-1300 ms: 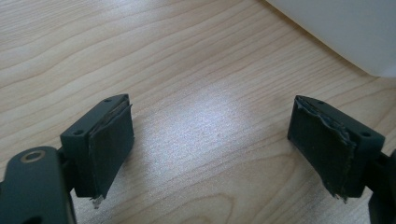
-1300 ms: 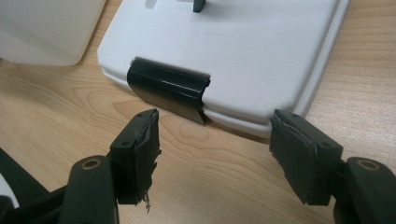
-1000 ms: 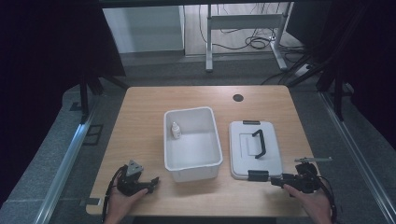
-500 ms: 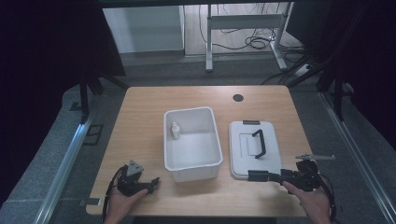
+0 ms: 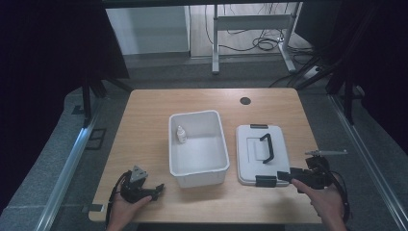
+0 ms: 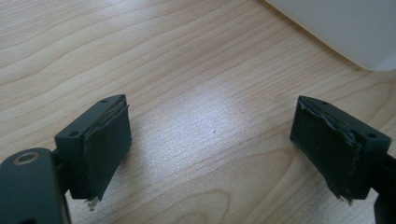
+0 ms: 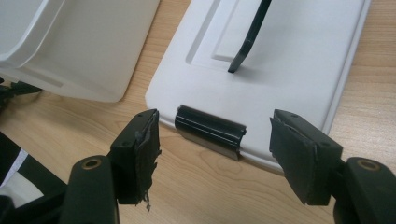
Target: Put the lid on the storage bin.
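- On the wooden counter (image 5: 144,125), near the middle of the high view, stands one open white bin (image 5: 197,147), and one small white bottle (image 5: 181,134) stands upright inside it, against its left wall.
- Just right of the bin, apart from it, lies one flat white lid (image 5: 262,154) with one black handle (image 5: 266,147) on top.
- Two black latches sit on the lid's short ends: the far latch (image 5: 258,126) at its upper edge and the near latch (image 5: 265,181) at its lower edge.
- One dark round hole (image 5: 245,100) marks the counter in the upper right of its surface.
- Lower right of the high view, the right tongs (image 5: 284,176) point left at the lid's near corner, held in one hand (image 5: 326,202).
- From the right gripper view, the right tongs (image 7: 212,149) stand spread wide with nothing between the pads, and the near latch (image 7: 210,131) lies just ahead of them, between the two jaws' lines but not touched.
- That same view shows the lid (image 7: 299,60) filling the upper right, the handle (image 7: 250,37) rising off it, and the bin (image 7: 88,46) at the upper left.
- Lower left of the high view, the left tongs (image 5: 156,188) rest low over the counter, pointing right toward the bin's near left corner, in the other hand (image 5: 126,210).
- From the left gripper view, the left tongs (image 6: 210,140) are spread wide over bare wood, gripping nothing; a corner of the bin (image 6: 345,28) shows at the upper right, well apart from the pads.
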The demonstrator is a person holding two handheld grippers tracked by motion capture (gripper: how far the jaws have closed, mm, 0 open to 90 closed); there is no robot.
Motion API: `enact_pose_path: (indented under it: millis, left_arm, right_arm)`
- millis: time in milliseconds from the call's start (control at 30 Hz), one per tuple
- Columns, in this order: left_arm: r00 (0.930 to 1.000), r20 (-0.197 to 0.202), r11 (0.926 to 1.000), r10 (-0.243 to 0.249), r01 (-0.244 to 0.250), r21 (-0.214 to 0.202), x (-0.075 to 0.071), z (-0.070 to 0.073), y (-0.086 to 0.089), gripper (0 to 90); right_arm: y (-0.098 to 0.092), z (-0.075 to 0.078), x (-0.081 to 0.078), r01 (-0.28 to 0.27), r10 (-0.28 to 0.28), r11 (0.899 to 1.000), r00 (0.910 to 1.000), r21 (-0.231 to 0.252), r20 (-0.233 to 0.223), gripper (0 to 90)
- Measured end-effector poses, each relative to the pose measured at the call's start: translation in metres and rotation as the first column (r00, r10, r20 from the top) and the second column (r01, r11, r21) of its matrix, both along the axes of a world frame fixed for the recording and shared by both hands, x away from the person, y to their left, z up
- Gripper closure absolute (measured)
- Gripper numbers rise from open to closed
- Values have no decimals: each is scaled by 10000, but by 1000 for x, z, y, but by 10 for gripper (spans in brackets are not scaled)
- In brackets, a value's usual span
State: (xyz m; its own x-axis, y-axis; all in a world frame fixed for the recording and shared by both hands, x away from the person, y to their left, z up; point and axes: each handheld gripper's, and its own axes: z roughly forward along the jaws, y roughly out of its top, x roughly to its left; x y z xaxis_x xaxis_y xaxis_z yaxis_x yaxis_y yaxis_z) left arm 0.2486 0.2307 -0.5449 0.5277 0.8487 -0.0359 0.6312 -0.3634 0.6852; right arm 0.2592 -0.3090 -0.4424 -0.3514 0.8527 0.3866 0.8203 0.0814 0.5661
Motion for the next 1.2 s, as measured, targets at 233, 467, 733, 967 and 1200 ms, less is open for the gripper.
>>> enact_pose_path:
  millis: [233, 467, 733, 967, 1200]
  left_arm:
    - [10000, 0, 10000, 6, -6, -2, 0, 0, 0, 123]
    - [10000, 2, 10000, 4, -4, -4, 0, 0, 0, 124]
    - [10000, 5, 10000, 11, -11, -3, 0, 0, 0, 124]
    - [10000, 5, 10000, 17, -17, -4, 0, 0, 0, 124]
    - [10000, 8, 10000, 28, -28, -4, 0, 0, 0, 124]
  right_arm:
    - [-2, 5, 8, 44, -42, 10000, 9997, 87, -239, 361]
    - [0, 13, 17, 69, -69, 10000, 9994, 5, -347, 381]
    - [7, 19, 33, 57, -71, 9998, 9967, -171, -807, 411]
    - [8, 21, 46, 195, -223, 9995, 9916, -234, -1276, 418]
    - [12, 26, 57, 327, -374, 9989, 9879, -336, -1505, 415]
